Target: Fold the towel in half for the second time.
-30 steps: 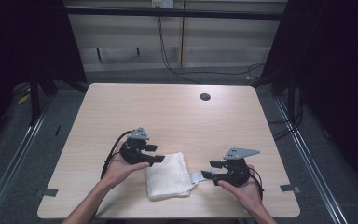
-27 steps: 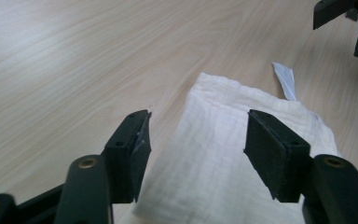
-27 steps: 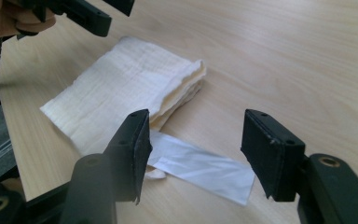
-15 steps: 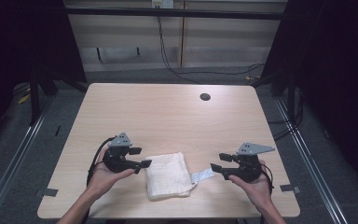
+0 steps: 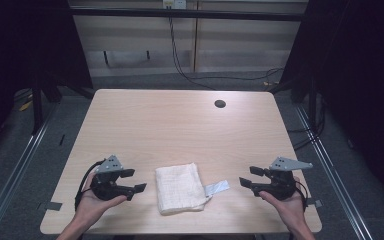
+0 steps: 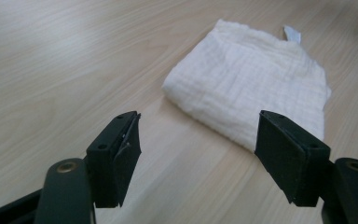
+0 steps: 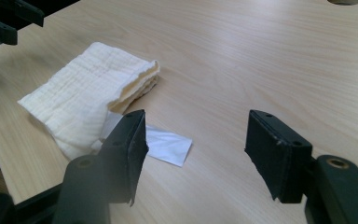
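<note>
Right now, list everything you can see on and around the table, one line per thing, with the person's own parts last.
table: one, light wood, fills the middle of the high view.
folded cloth: one, cream white, near the front edge of the table, between the two grippers and touching neither.
label: one, white, sticking out flat from the cloth's right side onto the table.
round hole: one, dark, far right part of the tabletop.
cables: several, black, hanging and lying on the floor behind the table.
left gripper: one, black with a grey plate, left of the cloth, jaws open and empty, just been opening.
right gripper: one, black with a grey plate, right of the label, jaws open and empty, just been opening.
hands: two, one under each gripper, at the front edge.
</note>
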A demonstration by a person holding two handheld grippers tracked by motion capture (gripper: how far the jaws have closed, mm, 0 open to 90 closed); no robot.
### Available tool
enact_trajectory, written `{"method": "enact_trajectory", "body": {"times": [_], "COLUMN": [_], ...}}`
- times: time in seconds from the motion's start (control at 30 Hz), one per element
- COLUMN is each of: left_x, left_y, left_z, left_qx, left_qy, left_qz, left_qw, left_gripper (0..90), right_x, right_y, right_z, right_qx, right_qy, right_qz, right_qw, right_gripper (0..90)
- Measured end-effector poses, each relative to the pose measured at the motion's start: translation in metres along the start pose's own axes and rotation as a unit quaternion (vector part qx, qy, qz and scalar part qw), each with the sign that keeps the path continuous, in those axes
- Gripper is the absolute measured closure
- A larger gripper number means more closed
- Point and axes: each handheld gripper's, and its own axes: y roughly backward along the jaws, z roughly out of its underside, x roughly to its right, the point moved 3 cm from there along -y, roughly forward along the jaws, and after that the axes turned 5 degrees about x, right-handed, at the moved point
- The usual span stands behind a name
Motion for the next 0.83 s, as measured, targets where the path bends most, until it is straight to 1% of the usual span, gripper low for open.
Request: {"method": "enact_trajectory", "body": {"times": [0.07,0.1,0.17,0.23,0.3,0.33,0.37,0.43,0.47,0.5,0.53,0.57,0.63,0.67,0.7,0.73,0.8,0.83], "left_x": [-0.004,-0.006,-0.009,-0.011,-0.012,-0.012,-0.011,-0.009,-0.008,-0.008,-0.008,-0.008,-0.006,-0.005,-0.005,-0.005,-0.005,-0.005], "left_y": [0.006,0.008,0.015,0.020,0.026,0.029,0.033,0.034,0.032,0.032,0.030,0.030,0.030,0.031,0.031,0.030,0.025,0.023], "left_z": [0.005,0.007,0.012,0.018,0.024,0.027,0.031,0.039,0.042,0.043,0.044,0.044,0.044,0.044,0.045,0.046,0.048,0.048], "left_qx": [-0.001,0.000,0.010,0.015,0.005,0.009,0.014,0.016,0.012,0.009,0.009,0.009,0.012,0.017,0.020,0.023,0.016,0.014], "left_qy": [0.002,0.009,0.019,0.022,0.027,0.036,0.039,0.036,0.031,0.028,0.026,0.024,0.021,0.025,0.028,0.035,0.038,0.034], "left_qz": [-0.009,-0.015,-0.023,-0.033,-0.035,-0.043,-0.049,-0.054,-0.054,-0.049,-0.047,-0.046,-0.042,-0.041,-0.041,-0.039,-0.033,-0.031], "left_qw": [1.0000,0.9998,0.9995,0.9991,0.9990,0.9984,0.9980,0.9978,0.9980,0.9984,0.9985,0.9986,0.9988,0.9987,0.9986,0.9984,0.9986,0.9988], "left_gripper": [29.6,29.4,28.5,28.4,28.0,27.7,26.9,26.3,26.0,24.8,24.0,23.2,20.8,20.4,20.0,18.8,16.3,16.4], "right_x": [0.002,0.004,0.009,0.012,0.016,0.017,0.018,0.019,0.019,0.021,0.021,0.022,0.024,0.026,0.028,0.030,0.034,0.035], "right_y": [0.005,0.007,0.012,0.015,0.018,0.019,0.020,0.022,0.023,0.025,0.026,0.027,0.029,0.030,0.030,0.031,0.032,0.033], "right_z": [0.003,0.004,0.005,0.007,0.009,0.011,0.012,0.017,0.019,0.023,0.025,0.027,0.032,0.034,0.036,0.037,0.037,0.036], "right_qx": [0.000,0.001,0.009,0.011,0.014,0.011,0.009,0.011,0.014,0.022,0.025,0.027,0.026,0.026,0.026,0.027,0.033,0.038], "right_qy": [-0.001,0.001,-0.007,-0.012,-0.017,-0.020,-0.019,-0.015,-0.017,-0.023,-0.026,-0.029,-0.031,-0.034,-0.039,-0.043,-0.054,-0.054], "right_qz": [-0.004,-0.006,0.003,0.016,0.022,0.027,0.029,0.023,0.027,0.039,0.040,0.042,0.053,0.057,0.057,0.063,0.072,0.074], "right_qw": [1.0000,1.0000,0.9999,0.9997,0.9995,0.9994,0.9994,0.9996,0.9994,0.9987,0.9985,0.9984,0.9978,0.9974,0.9973,0.9967,0.9954,0.9951], "right_gripper": [37.8,37.7,37.2,37.0,36.7,36.5,35.9,35.7,35.2,33.7,33.6,33.4,32.2,32.1,32.1,32.1,31.2,30.8]}}
